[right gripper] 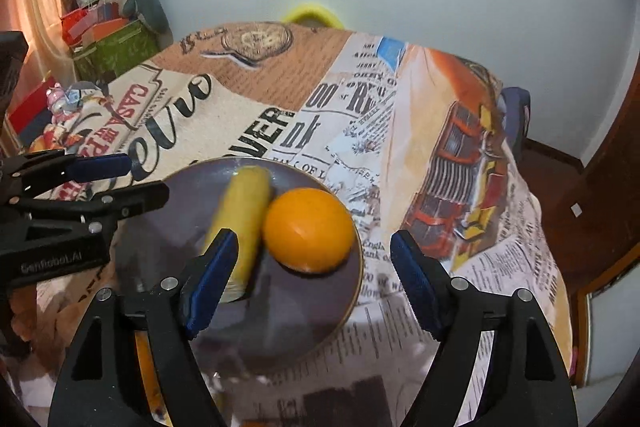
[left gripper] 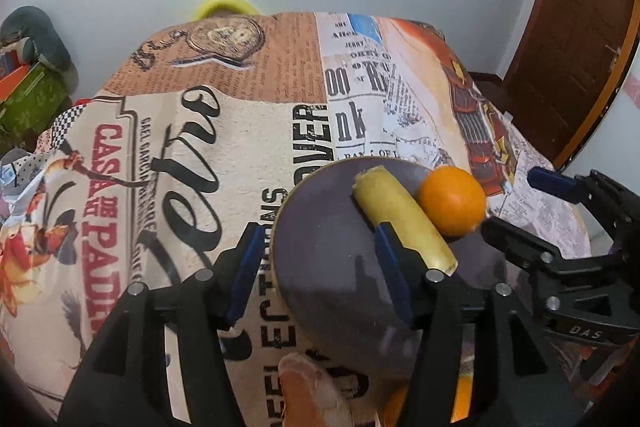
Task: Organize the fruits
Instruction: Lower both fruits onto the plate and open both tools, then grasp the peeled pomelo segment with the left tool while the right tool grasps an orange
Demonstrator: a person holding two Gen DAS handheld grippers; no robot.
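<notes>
Your left gripper point(left gripper: 320, 267) stands part open with nothing between its fingers point(left gripper: 244, 267): the banana point(left gripper: 400, 219) lies just outside the right-hand finger, touching or nearly touching its tip, not gripped. Your right gripper point(right gripper: 312, 287) is spread wider, also empty; the orange point(right gripper: 308, 229) sits just ahead of the gap, clear of both pads, with the banana's near end behind the left-hand finger. Both fruits rest on the dark plate point(left gripper: 320, 307), side by side and in contact or nearly so. Risks, in my judgement: the orange is round and lies toward the plate's rim on the side away from your left gripper; a nudge from either finger as you pull back could roll it off the plate onto the patterned cloth point(left gripper: 180, 167) and on toward the surface's edge. The left finger alongside the banana could drag it, and the banana would then push the orange. The two grippers are close; in the left view the right one point(left gripper: 532, 215) sits just beyond the orange, so a sideways swing risks a clash. Open room: the cloth is bare ahead of and to the left of your left fingers. Right of your right fingers the surface falls away soon toward a chair point(right gripper: 516, 115). The plate's near rim is under your fingers; lift before moving across.
</notes>
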